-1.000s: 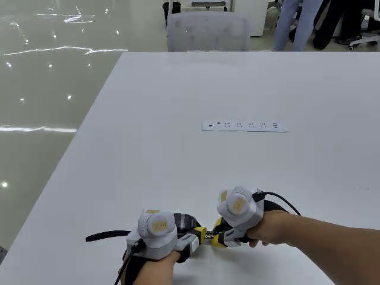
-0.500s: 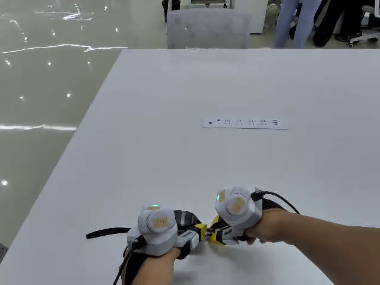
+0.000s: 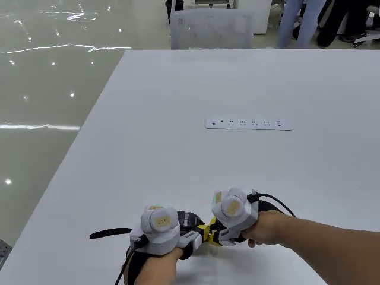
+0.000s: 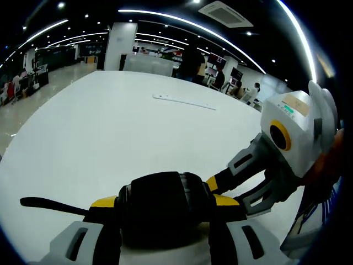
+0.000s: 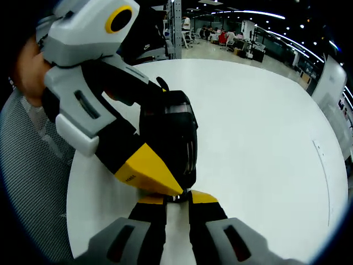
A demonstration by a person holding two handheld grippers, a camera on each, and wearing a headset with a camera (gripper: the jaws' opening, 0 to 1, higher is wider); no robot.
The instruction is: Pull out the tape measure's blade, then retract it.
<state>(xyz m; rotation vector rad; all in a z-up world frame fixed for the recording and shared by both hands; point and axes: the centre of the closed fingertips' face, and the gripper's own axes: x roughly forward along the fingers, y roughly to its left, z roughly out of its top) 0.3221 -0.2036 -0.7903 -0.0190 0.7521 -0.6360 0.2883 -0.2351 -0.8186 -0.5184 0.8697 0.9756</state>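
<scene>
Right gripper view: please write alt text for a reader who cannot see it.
The right gripper pinches the blade tip at the mouth of a black tape measure. The left gripper, entering from the left, clamps its case over a white table.

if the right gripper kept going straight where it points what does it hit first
The tape measure: its black case sits directly ahead of the right gripper, whose jaws seem closed on the blade tip at its mouth. The left gripper clamps that case.

Open table (image 3: 148, 148) around flat power strip (image 3: 248, 124)
</scene>
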